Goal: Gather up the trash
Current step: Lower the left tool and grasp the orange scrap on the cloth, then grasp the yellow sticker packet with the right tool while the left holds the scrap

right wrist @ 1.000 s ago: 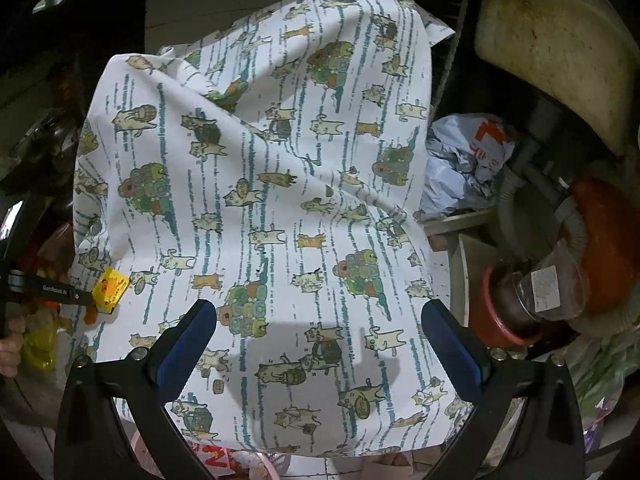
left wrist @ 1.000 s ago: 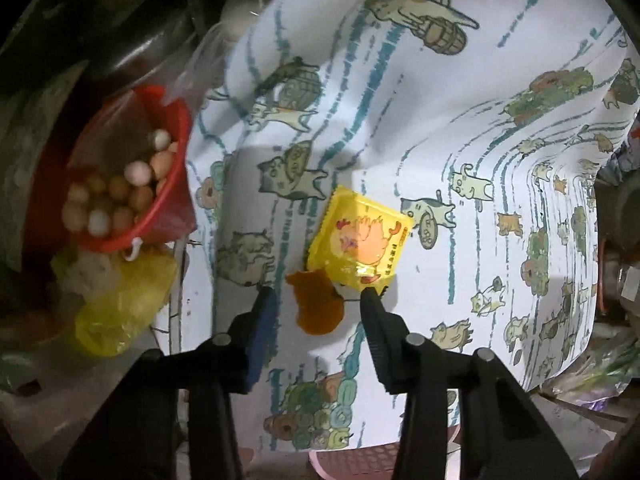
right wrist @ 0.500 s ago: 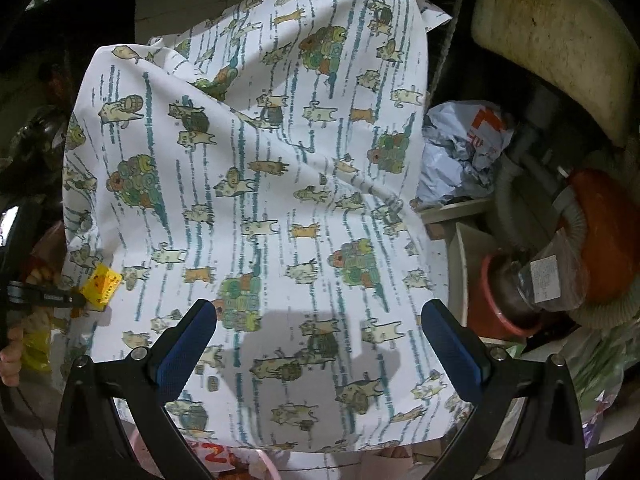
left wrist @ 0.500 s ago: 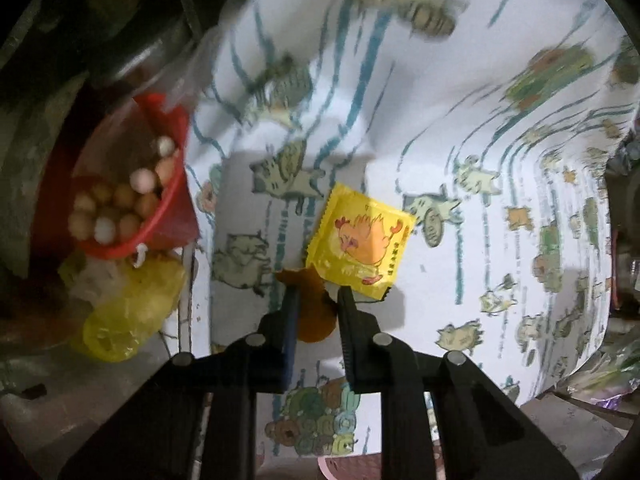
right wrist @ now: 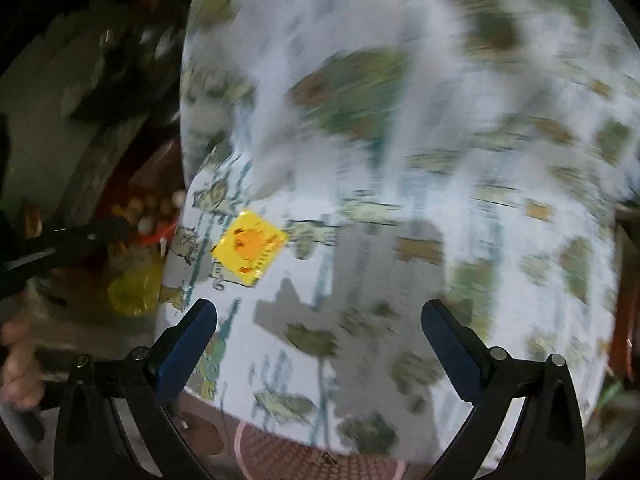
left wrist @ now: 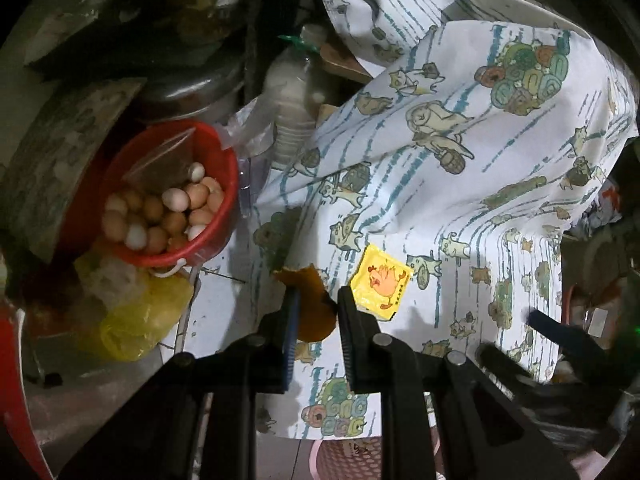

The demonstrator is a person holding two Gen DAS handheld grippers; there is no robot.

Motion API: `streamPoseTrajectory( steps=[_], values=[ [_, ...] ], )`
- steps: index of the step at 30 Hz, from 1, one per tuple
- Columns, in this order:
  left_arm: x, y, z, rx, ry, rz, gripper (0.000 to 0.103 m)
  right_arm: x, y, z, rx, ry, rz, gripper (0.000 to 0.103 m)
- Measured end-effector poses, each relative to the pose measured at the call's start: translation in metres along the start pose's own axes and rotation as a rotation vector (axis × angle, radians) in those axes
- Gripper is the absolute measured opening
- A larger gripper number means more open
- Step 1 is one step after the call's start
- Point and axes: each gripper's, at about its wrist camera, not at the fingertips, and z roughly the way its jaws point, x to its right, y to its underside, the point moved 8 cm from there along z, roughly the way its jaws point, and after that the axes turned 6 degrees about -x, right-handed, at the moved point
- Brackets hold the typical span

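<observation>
While the left gripper (left wrist: 314, 312) pinches an orange-brown scrap (left wrist: 310, 306) between its fingers, a red bucket (left wrist: 208, 240) up and to its left holds loose eggs (left wrist: 160, 214), with a yellow plastic bag (left wrist: 136, 320) below the bucket. Cat-print cloth (left wrist: 460, 200) covers the surface ahead; dim clutter surrounds it. Yellow chicken-print packet (left wrist: 380, 282) lies flat on the cloth, just right of the left gripper's right fingertip. Right gripper (right wrist: 320, 328): spread wide, holding nothing, packet (right wrist: 250, 246) ahead and left; that view is motion-blurred.
</observation>
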Motion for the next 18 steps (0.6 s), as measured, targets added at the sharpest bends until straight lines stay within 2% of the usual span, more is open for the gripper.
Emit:
streamPoseTrajectory(
  steps=[2,6,10,13,18],
  values=[
    [0.0,0.0,-0.001,0.002,0.004,0.003,0.018,-0.016,-0.006,0.027,-0.03,-0.018,-0.011,0.091],
    [-0.004,0.002,-0.003,0.003,0.004,0.003,0.018,-0.043,-0.017,0.055,-0.034,-0.036,-0.064,0.089],
    [-0.013,-0.002,-0.006,0.013,-0.006,-0.016,0.018,-0.058,-0.028,0.072,0.003,0.069,-0.097,0.089],
    [-0.019,-0.006,-0.011,0.027,-0.012,-0.031,0.018,-0.06,-0.033,0.081,0.018,0.113,-0.085,0.089],
    [-0.021,-0.008,-0.017,0.039,-0.01,-0.035,0.018,-0.063,-0.038,0.093,0.017,0.14,-0.089,0.072]
  ],
)
